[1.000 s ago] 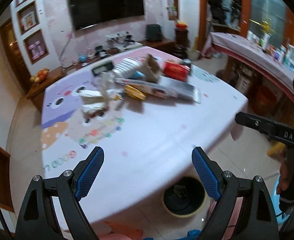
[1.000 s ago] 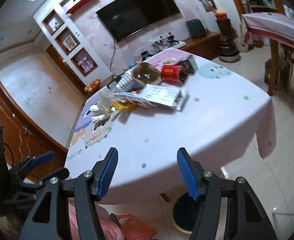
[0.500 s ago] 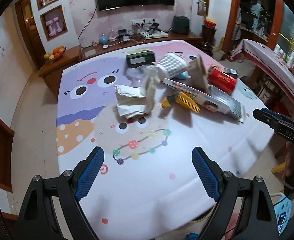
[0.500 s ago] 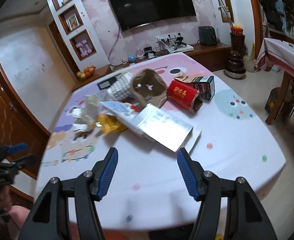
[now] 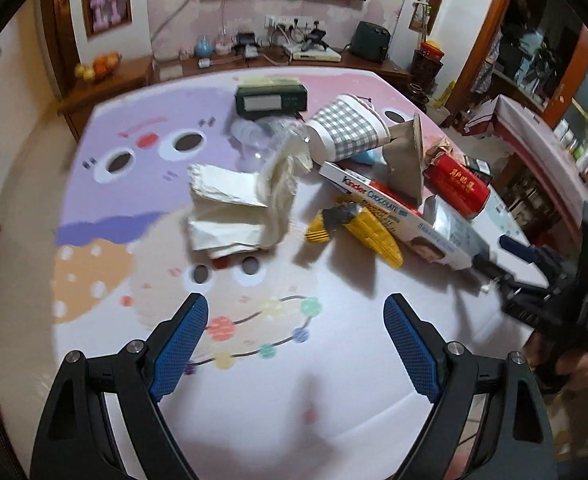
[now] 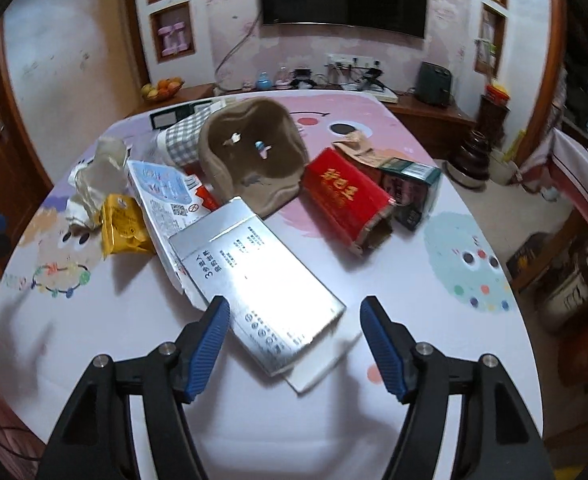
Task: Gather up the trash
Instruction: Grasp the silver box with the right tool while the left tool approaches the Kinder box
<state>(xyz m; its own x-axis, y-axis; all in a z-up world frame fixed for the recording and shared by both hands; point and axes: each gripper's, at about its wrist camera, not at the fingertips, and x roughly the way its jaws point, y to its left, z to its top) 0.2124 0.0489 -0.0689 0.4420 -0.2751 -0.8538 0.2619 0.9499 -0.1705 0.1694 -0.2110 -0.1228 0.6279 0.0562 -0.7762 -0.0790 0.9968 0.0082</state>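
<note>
silver foil-faced carton (image 6: 253, 280) lies flattened on the cartoon-printed tablecloth (image 6: 434, 320), its near end between the blue pads of the right gripper (image 6: 294, 340); the jaws have just been opening, stand wide and press on nothing. from that carton, a red box (image 6: 346, 200) lies toppled at 1 o'clock, touching a dark green box (image 6: 410, 192) on its far side. a brown moulded pulp tray (image 6: 253, 156) leans at 12 o'clock, a yellow snack packet (image 6: 123, 224) sits at 10 o'clock, with crumpled tissue (image 6: 93, 176) just beyond it.

from the left wrist, the left gripper (image 5: 296, 344) hangs wide apart over bare cloth, empty. folded white napkins (image 5: 229, 212) lie at its 11 o'clock, a kinder chocolate box (image 5: 378, 200) at 1 o'clock, a grey checked paper cup (image 5: 346, 128) on its side further back, and a black digital clock (image 5: 269, 98) near the far edge. the right gripper's dark body shows at 3 o'clock.
</note>
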